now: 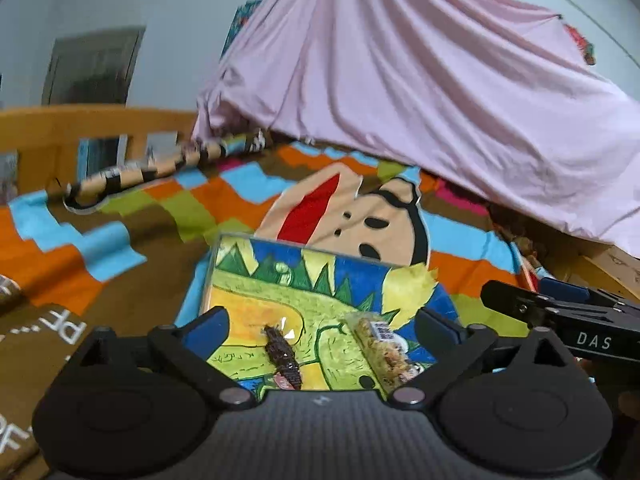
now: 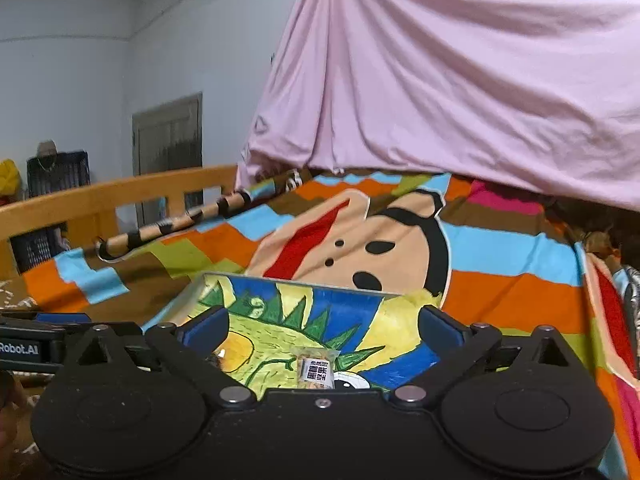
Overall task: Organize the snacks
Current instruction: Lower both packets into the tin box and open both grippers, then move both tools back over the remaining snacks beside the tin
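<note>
A shallow clear tray [image 1: 224, 264] with a bright green, yellow and blue drawing in its bottom lies on the bed. Two wrapped snacks lie in its near part: a dark bar [image 1: 282, 356] and a pale nut bar [image 1: 384, 344]. My left gripper [image 1: 324, 320] hangs open above them, with nothing between its fingers. The right wrist view shows the same tray [image 2: 296, 280] and the pale nut bar [image 2: 316, 372]; the dark bar is almost hidden. My right gripper [image 2: 324, 322] is open and empty too. The two grippers are side by side.
A striped cartoon blanket [image 1: 120, 240] covers the bed. A pink sheet [image 1: 400, 80] hangs over the far right. A wooden bed rail [image 2: 100, 196] runs along the left, with a striped roll [image 2: 168, 224] lying beside it. A door [image 2: 168, 140] stands behind.
</note>
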Demonstrator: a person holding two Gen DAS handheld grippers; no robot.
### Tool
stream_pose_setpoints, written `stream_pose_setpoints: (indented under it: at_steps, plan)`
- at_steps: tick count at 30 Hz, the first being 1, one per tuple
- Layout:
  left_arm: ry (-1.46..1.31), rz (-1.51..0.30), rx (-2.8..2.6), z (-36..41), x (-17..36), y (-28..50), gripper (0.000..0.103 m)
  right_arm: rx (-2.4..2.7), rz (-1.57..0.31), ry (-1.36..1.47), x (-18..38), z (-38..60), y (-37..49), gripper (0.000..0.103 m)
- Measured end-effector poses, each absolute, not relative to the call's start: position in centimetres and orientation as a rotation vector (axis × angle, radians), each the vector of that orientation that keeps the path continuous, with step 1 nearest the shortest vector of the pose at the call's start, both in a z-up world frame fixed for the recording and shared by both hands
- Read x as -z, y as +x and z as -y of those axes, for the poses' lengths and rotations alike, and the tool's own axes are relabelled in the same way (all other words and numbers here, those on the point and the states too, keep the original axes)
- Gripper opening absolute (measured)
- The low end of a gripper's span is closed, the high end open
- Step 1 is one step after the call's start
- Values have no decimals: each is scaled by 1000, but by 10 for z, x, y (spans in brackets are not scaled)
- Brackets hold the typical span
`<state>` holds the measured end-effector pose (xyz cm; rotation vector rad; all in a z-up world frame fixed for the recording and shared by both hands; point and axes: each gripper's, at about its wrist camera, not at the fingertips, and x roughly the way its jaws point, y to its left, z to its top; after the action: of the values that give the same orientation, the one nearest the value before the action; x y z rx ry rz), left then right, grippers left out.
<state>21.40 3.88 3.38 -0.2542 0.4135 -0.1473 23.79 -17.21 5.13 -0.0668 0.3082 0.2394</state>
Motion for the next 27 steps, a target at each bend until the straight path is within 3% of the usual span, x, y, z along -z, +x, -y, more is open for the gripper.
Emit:
stream_pose_setpoints:
  at_steps: [13,27]
  plan:
    - [-205,-348,159,-15,-46,126,103,-212,-258,-67,-59,208,137,102]
    - [-169,-388,165,-13,-27,83,103,-181,-311,-65,-35,225,68,102]
